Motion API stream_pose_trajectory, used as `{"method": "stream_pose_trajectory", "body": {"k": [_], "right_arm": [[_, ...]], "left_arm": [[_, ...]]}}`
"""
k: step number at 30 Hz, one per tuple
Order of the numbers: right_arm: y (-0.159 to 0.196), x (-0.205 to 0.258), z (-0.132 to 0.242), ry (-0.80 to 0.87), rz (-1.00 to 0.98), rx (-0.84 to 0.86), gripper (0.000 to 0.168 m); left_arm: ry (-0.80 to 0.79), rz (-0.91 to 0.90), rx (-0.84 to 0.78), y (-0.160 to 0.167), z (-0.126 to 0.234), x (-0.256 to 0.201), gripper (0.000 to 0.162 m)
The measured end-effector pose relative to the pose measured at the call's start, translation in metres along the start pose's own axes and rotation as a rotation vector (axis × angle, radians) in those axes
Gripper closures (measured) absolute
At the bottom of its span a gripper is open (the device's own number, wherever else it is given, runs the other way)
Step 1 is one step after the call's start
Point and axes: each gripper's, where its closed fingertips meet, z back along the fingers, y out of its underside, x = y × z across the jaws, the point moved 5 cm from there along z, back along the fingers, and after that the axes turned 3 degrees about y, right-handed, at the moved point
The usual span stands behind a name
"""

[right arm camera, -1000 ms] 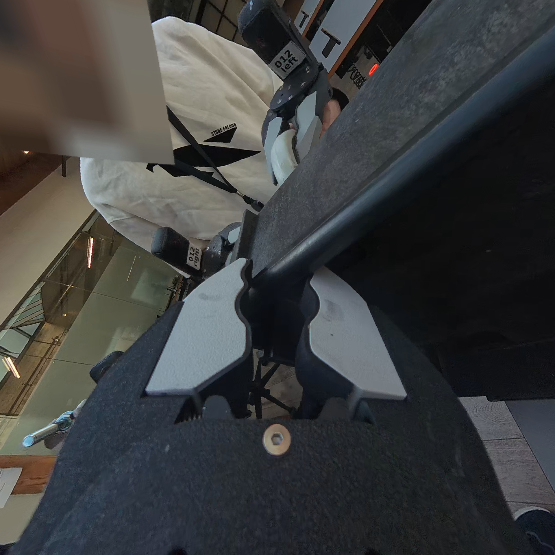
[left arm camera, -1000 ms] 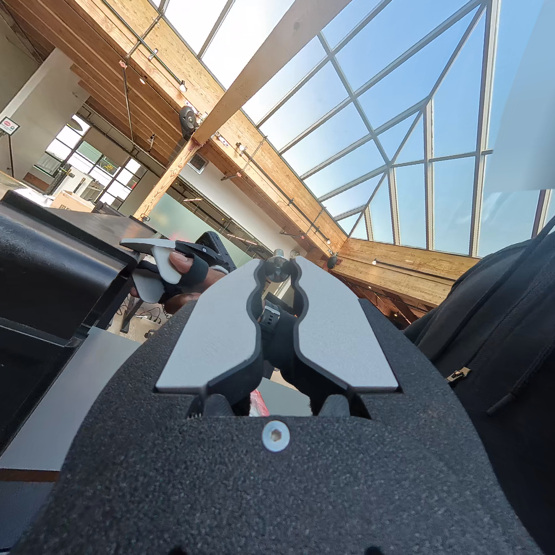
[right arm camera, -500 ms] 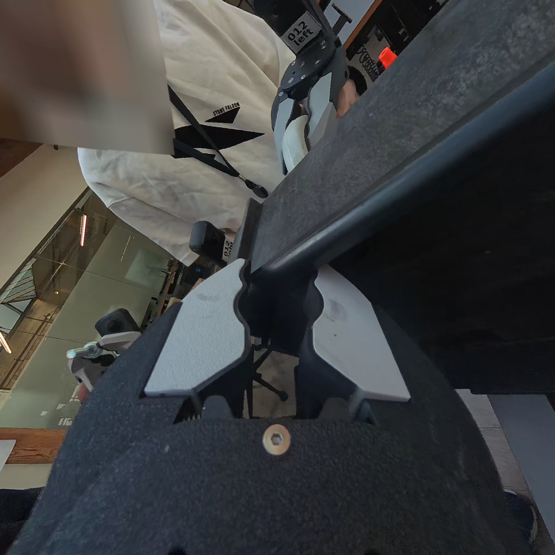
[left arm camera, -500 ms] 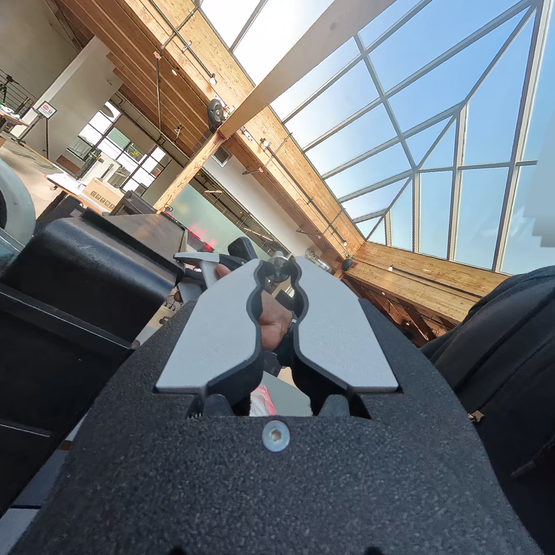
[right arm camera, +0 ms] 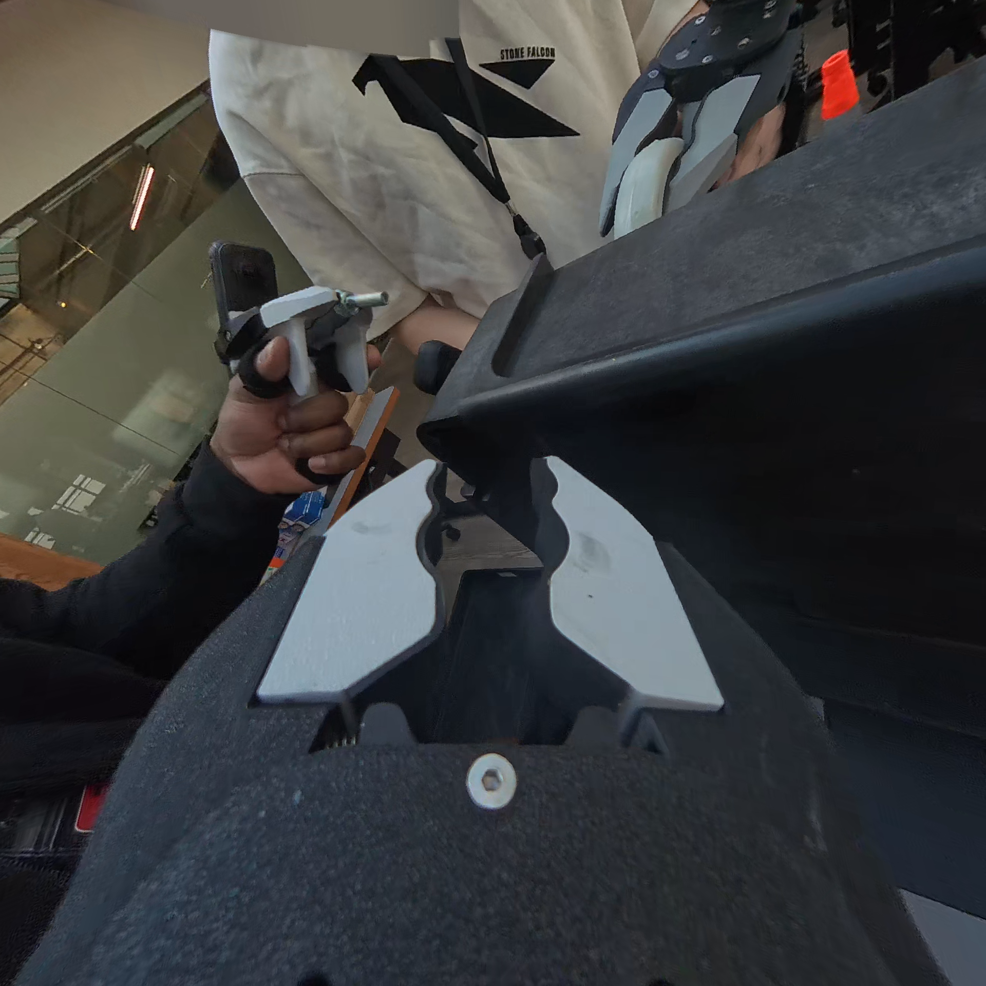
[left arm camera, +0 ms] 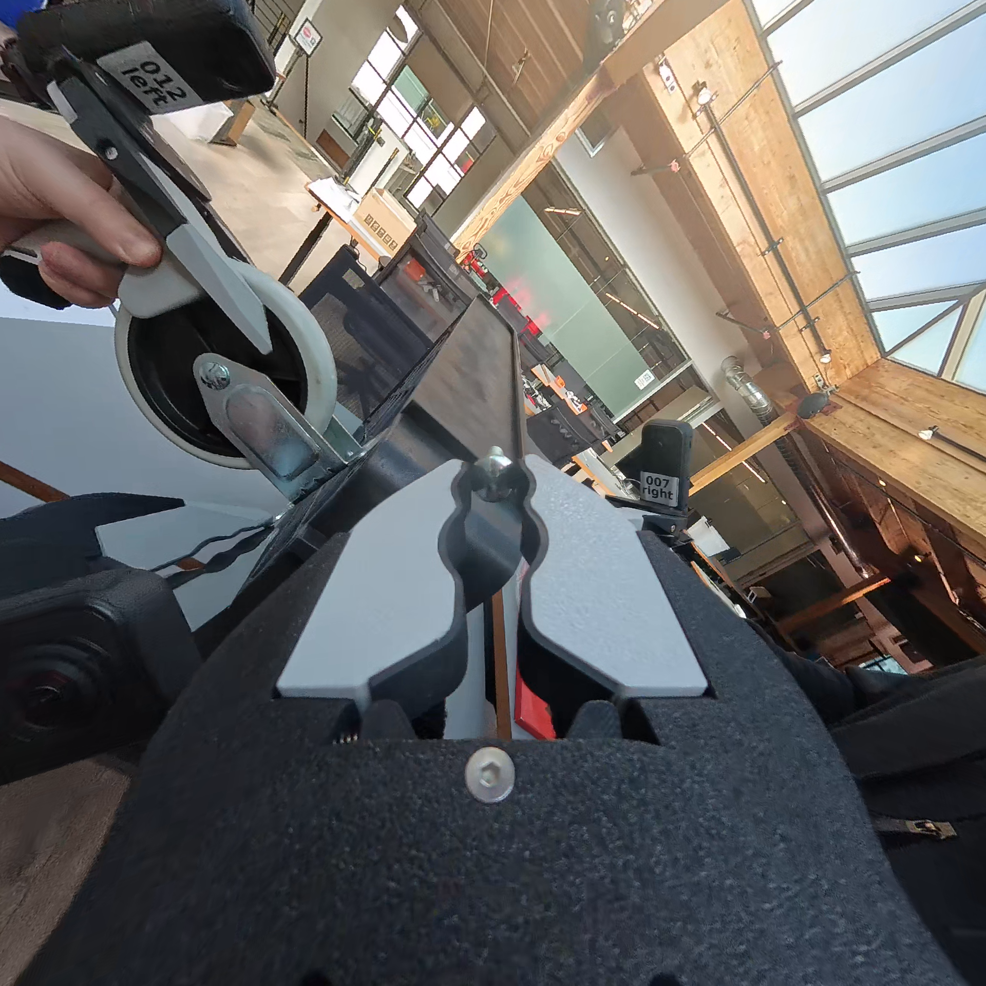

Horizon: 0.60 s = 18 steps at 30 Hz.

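**Item: bolt** (left arm camera: 491, 469). Small, bright metal, with a domed head. It is pinched at the very tips of the left gripper (left arm camera: 493, 483), whose grey fingers (left arm camera: 384, 597) are pressed together on it. In the right wrist view the same bolt (right arm camera: 368, 299) sticks out sideways from the left gripper (right arm camera: 341, 312), threaded shank exposed. A hand (right arm camera: 277, 427) in a black sleeve holds that gripper in the air, clear of the cart and level with its near end.

**Adjacent: black plastic cart** (left arm camera: 469, 368). It is tipped so that a broad textured face and a moulded rim (right arm camera: 693, 373) show. The bolt sits just in front of its near edge.

**Right gripper** (right arm camera: 491, 467). The jaws stand apart, with the end corner of the cart rim between the tips. Whether they press on it cannot be told.

**Caster wheel** (left arm camera: 317, 368). White tyre on a black hub, in a zinc-plated fork bracket (left arm camera: 261, 427) that meets the cart's corner. It lies up and left of the bolt, apart from it.

**Second person's gripper** (left arm camera: 213, 267). Grey fingers are clamped over the wheel's tyre, and a bare hand (left arm camera: 53, 203) holds the handle. The right wrist view shows this same gripper (right arm camera: 672, 160) astride the wheel (right arm camera: 643, 187) above the cart's far edge.

**Surroundings:** a person in a cream sweatshirt (right arm camera: 347, 160) with a black lanyard stands behind the cart. A black camera body (left arm camera: 58, 672) is at lower left. Overhead are timber beams (left arm camera: 747, 187) and a glazed skylight (left arm camera: 907, 133).
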Motion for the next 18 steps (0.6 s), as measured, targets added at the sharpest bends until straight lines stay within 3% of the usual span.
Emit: {"method": "stream_pose_trajectory", "body": {"k": [7,18], "right_arm": [[0.014,0.002,0.017,-0.089,0.089,0.048,0.136],[0.026,-0.007,0.037,-0.147,0.132,0.097,0.136]], "left_arm": [[-0.065,0.004,0.067,-0.005,-0.019,0.011,0.146],[-0.106,-0.005,0.05,-0.016,-0.019,0.008,0.146]]}}
